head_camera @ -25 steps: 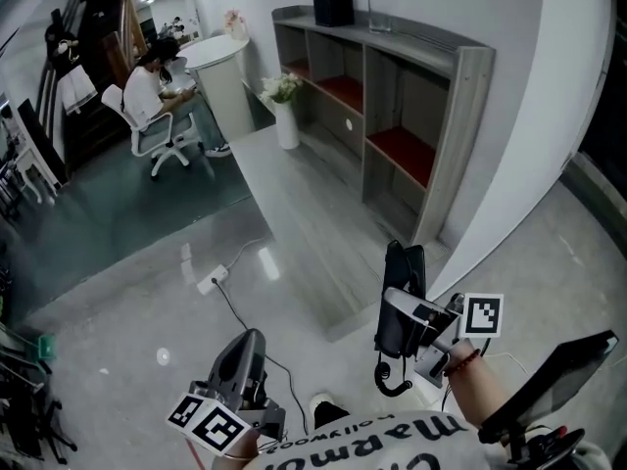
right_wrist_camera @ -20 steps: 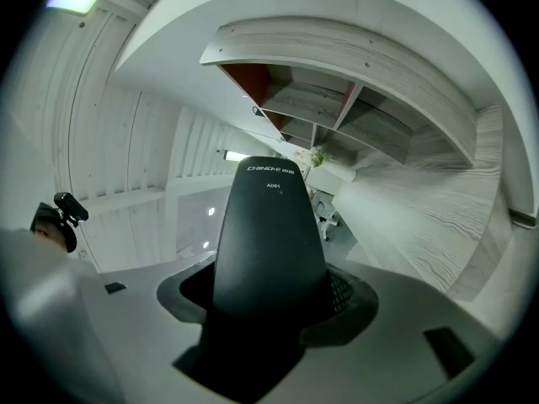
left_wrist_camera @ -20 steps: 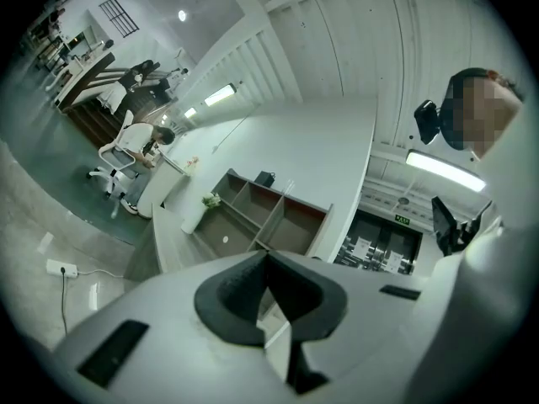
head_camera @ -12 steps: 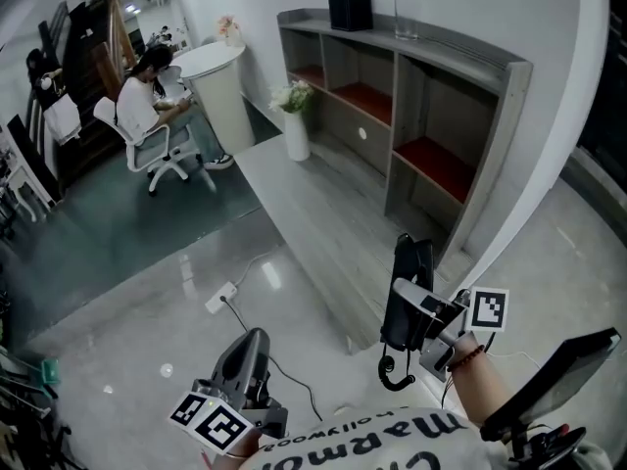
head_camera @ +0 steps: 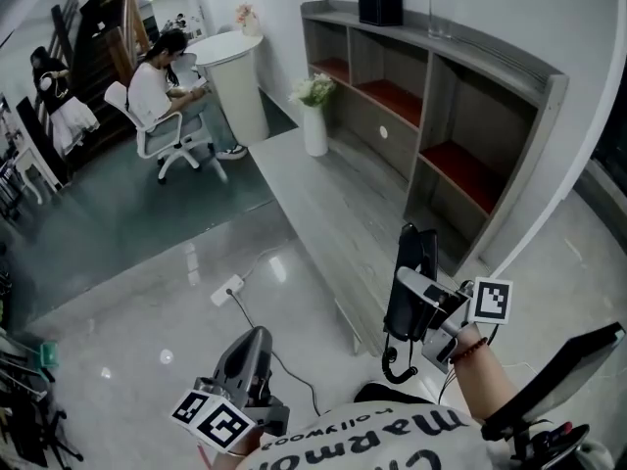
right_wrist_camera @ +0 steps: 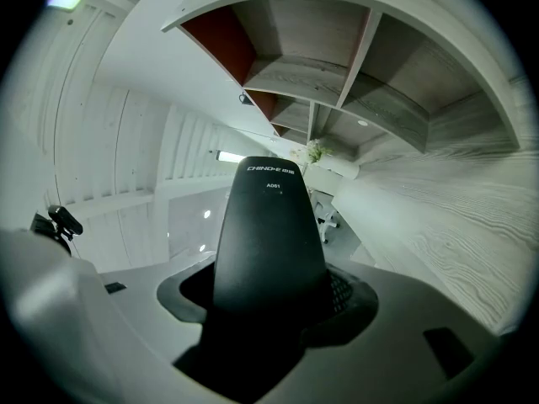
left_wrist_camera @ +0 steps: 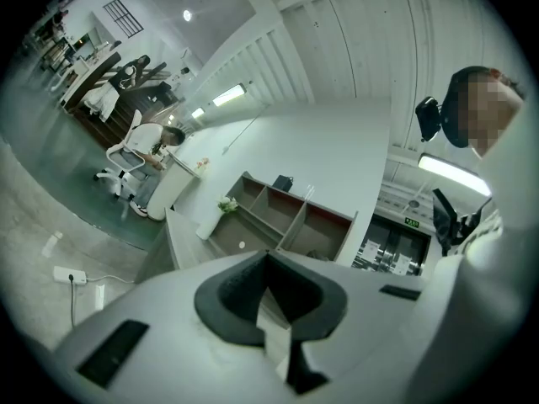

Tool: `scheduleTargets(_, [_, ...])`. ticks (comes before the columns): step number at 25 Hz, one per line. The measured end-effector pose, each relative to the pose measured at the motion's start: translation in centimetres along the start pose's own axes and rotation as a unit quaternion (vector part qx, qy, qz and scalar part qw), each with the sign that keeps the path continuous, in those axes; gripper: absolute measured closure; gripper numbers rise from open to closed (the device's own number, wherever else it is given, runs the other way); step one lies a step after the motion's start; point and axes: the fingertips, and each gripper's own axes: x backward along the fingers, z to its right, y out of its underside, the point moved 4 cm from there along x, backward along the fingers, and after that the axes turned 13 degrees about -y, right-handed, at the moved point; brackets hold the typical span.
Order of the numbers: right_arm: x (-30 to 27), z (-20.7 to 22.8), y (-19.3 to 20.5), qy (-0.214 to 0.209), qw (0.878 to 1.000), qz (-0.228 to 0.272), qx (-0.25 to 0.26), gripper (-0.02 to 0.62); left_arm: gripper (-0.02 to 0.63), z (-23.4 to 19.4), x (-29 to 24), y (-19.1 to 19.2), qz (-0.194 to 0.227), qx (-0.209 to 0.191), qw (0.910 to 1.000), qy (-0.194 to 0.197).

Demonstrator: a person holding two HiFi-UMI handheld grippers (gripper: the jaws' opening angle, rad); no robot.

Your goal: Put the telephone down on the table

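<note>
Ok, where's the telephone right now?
The telephone is at lower right in the head view, gripped in the right tongs and held in the air by the near end of the long grey table, with the shelf unit just beyond.

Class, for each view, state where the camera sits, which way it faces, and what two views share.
Head view: on the person's head, facing down; shirt, left gripper and right gripper show.
Left gripper view: on the left gripper, facing the shelf unit past its shut fingers.
Right gripper view: on the right gripper, facing along the held telephone toward the shelf unit.
Shared: head and right gripper views show the telephone.
</note>
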Motion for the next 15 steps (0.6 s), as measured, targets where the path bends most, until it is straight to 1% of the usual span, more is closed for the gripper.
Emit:
scheduleTargets(4, [-0.5, 1.5, -1.4, 0.010, 1.000, -0.006, -0.003, 0.311, 0.597, -0.3, -0.4, -0.5, 0.014, 0.000, 0.9997, -0.017])
scheduleTargets(8, [-2.2, 3.7, -2.6, 0.013, 0.999, -0.038, -0.009, 0.311, 0.596, -0.7, -0.9, -0.8, 0.036, 0.014, 0.9981, -0.048])
scheduleTargets(11, [-2.9, 5.6, -3.8, 0.020, 0.998, -0.056, -0.014, 0.311, 0.597, -0.7, -2.1, -1.0, 0.047, 0.018, 0.9967, -0.063])
scheduleTargets(15, [-3.4, 8.1, -4.9, 0.032, 0.996, -0.072, -0.030, 0.311, 0.597, -0.6, -2.8, -0.8, 0.052, 0.024, 0.9943, -0.090])
